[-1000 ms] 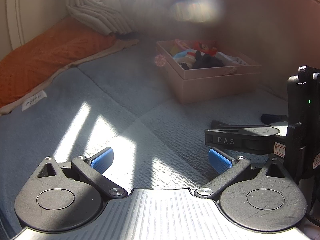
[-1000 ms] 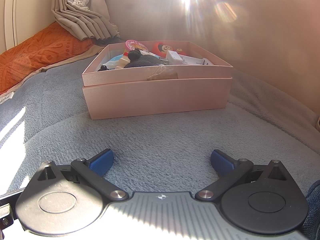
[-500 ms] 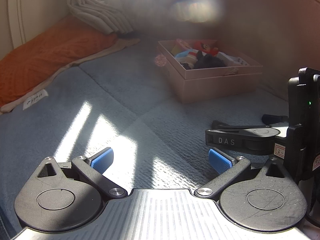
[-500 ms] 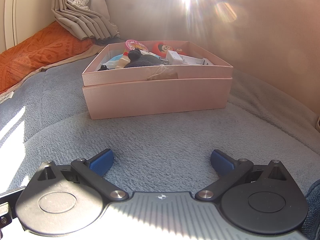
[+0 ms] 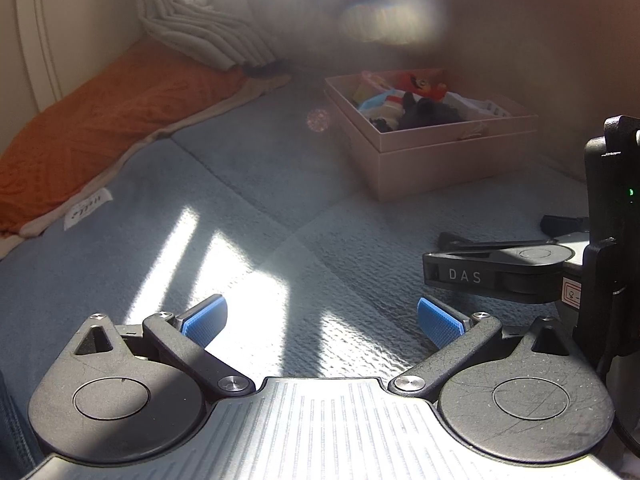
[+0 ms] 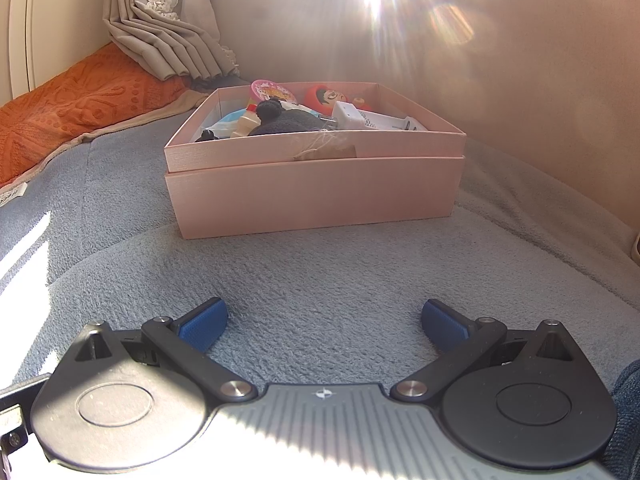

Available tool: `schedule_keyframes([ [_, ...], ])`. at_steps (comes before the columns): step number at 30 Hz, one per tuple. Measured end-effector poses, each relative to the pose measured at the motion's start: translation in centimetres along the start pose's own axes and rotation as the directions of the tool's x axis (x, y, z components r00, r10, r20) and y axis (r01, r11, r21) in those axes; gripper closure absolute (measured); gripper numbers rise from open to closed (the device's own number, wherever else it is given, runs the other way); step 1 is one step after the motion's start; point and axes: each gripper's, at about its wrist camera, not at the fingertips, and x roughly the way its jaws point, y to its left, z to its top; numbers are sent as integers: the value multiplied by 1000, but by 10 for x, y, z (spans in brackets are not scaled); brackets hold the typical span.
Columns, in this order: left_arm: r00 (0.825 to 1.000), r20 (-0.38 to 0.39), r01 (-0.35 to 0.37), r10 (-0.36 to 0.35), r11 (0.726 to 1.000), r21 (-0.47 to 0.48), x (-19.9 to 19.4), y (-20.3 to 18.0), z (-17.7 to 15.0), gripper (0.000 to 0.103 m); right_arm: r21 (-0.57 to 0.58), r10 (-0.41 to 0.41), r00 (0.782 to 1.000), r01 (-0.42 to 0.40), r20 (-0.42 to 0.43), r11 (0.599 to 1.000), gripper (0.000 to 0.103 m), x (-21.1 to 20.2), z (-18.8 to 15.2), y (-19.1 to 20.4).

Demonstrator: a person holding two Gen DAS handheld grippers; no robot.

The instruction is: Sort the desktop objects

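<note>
Both the left tool point(image 5: 322, 322) and right tool point(image 6: 324, 320) gape empty over the grey blanket point(image 6: 320, 272); the pink box point(image 6: 316, 196) looks full

Pink box point(image 6: 316, 196) sits upright on grey blanket; toys point(image 6: 280, 118) piled inside.

"DAS" was printed on the right gripper point(image 5: 500, 268) body. White tag point(image 5: 89, 209) on the blanket point(image 5: 240, 184) had illegible handwriting.
</note>
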Motion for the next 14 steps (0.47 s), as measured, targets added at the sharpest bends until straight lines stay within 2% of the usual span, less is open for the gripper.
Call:
schedule_keyframes([
  [7,997,-69,17,-23,996,-93,5,14,2,0,0,0,1000,0,1,1000,0,0,0,0],
  [14,996,-81,21,-30,994,-110,7,15,3,0,0,0,1000,0,1,1000,0,0,0,0],
])
